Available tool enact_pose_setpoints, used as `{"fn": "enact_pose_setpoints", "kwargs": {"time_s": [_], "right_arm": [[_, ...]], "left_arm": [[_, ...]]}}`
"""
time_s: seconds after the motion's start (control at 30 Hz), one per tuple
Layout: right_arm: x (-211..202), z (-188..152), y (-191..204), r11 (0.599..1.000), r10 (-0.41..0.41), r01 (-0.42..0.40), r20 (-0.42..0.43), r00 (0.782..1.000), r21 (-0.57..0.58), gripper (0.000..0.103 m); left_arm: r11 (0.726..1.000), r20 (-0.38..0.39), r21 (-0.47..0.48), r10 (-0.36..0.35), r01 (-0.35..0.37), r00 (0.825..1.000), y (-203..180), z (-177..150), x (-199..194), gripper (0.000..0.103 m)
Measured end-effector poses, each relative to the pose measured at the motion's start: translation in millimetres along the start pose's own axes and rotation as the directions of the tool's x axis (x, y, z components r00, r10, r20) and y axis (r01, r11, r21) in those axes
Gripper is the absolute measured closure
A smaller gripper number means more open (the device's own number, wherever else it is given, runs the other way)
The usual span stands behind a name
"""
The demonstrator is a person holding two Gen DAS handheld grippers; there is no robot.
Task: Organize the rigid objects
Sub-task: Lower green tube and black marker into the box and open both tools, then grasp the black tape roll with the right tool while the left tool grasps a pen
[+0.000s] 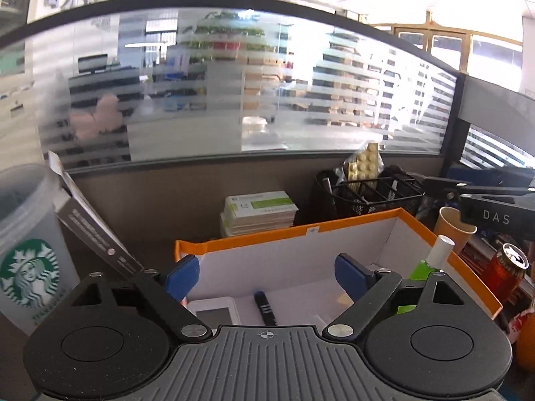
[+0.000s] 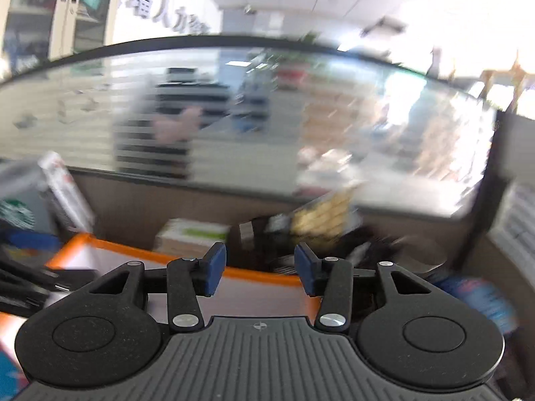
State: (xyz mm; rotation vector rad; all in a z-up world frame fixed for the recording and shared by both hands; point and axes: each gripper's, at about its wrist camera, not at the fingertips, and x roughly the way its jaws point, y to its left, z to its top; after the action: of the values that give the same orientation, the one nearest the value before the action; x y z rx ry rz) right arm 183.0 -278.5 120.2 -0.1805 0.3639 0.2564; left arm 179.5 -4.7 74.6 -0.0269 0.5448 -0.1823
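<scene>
While the left gripper [image 1: 267, 275] gaped wide and empty | black pen [image 1: 264, 307] and white device [image 1: 214, 310] lay inside orange-rimmed box [image 1: 301, 225] | right gripper [image 2: 260, 269] stood partly parted, empty | mesh organizer [image 1: 367, 190] stood beyond.

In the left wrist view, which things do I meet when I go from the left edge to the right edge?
Starbucks cup → dark leaning box → stack of flat boxes → black mesh organizer → paper cup → red can.
</scene>
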Motion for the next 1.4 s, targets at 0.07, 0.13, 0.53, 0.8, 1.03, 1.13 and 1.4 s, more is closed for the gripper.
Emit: {"fn": "enact_pose_setpoints", "kwargs": {"time_s": [0.07,0.13,0.53,0.8,1.03,1.13,1.4], "right_arm": [[-12.3,-1.5,-0.8,0.997,-0.049,0.050,0.021,0.999,-0.055,0.054],[-26.2,-2.1,-13.8,1.000,0.002,-0.002,0.016,1.000,-0.015,0.052],[1.0,-40.1,-44.8,0.725,0.674,-0.607,-0.155,0.723,0.325,0.054],[28.5,-46.3,-46.3,0.850,0.441,-0.366,-0.132,0.888,0.379,0.053],[-30.5,-47.4,-26.5,0.971,0.178,-0.170,-0.038,0.983,0.168,0.038],[-64.7,-55.2,-21.4,0.979,0.168,-0.168,0.007,0.986,0.118,0.036],[-131.9,-112.1,10.9,0.972,0.231,-0.230,-0.033,0.972,0.049,0.037]], "left_arm": [[1.000,0.009,-0.004,-0.007,0.007,1.000,1.9,-3.4,-9.1,0.013],[1.000,0.013,-0.010,-0.015,0.015,1.000,3.8,-7.2,-17.8,0.013],[0.997,0.010,-0.007,-0.083,0.083,0.997,-6.4,-32.7,-46.5,0.008],[0.995,-0.032,0.014,-0.098,0.099,0.995,-14.3,-60.1,-59.8,0.008],[0.995,-0.009,0.074,-0.070,0.071,0.997,-28.4,-84.0,-79.7,0.002],[0.993,0.006,0.073,-0.089,0.088,0.996,-32.9,-92.3,-95.3,0.002],[0.983,-0.029,0.160,-0.091,0.095,0.995,-55.1,-135.6,-117.1,0.001]]}}
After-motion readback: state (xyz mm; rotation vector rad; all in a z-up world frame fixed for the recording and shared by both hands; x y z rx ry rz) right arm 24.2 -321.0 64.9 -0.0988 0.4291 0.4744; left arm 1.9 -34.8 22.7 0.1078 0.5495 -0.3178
